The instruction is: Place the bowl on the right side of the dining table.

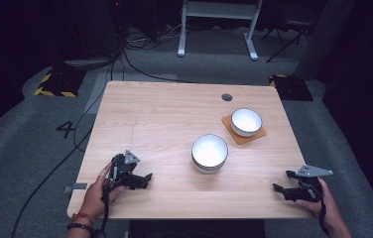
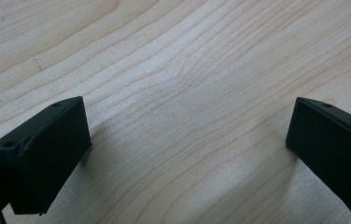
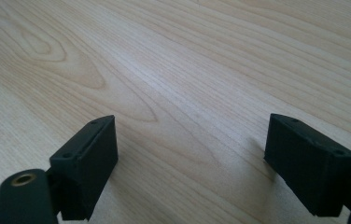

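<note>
Fingers (image 2: 47,154) of both our grippers gape wide, gripping nothing, parked low at the desk (image 1: 164,109) edge, apart from both bowls (image 1: 209,152).

A lab or studio: a lone wooden table (image 1: 164,114) on grey carpet (image 1: 35,134), loose floor cables (image 1: 140,69), hazard-striped blocks (image 1: 55,87).

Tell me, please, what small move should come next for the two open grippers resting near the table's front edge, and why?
Probably reach the right gripper toward the white round bowl standing bare on the wooden table: its jaws are open with nothing between them, and that bowl stands nearest, while the other white bowl already sits on an orange coaster.
</note>
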A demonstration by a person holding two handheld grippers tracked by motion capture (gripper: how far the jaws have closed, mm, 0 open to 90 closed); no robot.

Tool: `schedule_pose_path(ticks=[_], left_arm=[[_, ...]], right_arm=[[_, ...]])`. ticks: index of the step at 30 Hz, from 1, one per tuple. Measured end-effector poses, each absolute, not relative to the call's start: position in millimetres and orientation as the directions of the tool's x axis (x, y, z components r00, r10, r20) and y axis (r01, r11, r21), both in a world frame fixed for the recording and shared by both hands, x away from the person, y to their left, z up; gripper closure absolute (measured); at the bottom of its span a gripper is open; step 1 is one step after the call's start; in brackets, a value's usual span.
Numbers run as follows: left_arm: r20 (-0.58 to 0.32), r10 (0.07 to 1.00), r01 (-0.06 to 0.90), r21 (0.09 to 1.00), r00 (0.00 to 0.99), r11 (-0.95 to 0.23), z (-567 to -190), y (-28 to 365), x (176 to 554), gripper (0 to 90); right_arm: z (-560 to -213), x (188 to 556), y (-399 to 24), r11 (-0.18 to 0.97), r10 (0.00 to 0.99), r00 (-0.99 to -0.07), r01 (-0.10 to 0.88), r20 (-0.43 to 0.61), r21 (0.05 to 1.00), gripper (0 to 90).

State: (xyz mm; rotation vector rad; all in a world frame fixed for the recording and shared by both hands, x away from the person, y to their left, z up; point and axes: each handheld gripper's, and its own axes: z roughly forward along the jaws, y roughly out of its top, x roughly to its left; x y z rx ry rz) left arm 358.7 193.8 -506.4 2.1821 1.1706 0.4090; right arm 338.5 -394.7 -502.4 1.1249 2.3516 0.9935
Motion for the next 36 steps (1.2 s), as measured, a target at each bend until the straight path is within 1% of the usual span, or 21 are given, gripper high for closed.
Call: schedule_pose_path(ticks=[4,16,36], left_arm=[[-0.016,0.827,0.635,0.649,0.561,-0.419,-506.2,194.1,358.8,0.0],[-0.026,0.828,0.638,0.651,0.560,-0.412,-506.7,193.5,358.7,0.0],[-0.017,0.827,0.636,0.649,0.562,-0.418,-506.3,194.0,358.7,0.0]], right_arm=[[-504.6,336.7,-397.9,0.419,0.790,-0.612,0.527,-0.012,0.739,17.3],[-504.7,337.7,-398.4,0.420,0.788,-0.615,0.525,-0.011,0.740,16.9],[-504.8,337.6,-398.8,0.424,0.786,-0.618,0.523,-0.013,0.740,17.1]])
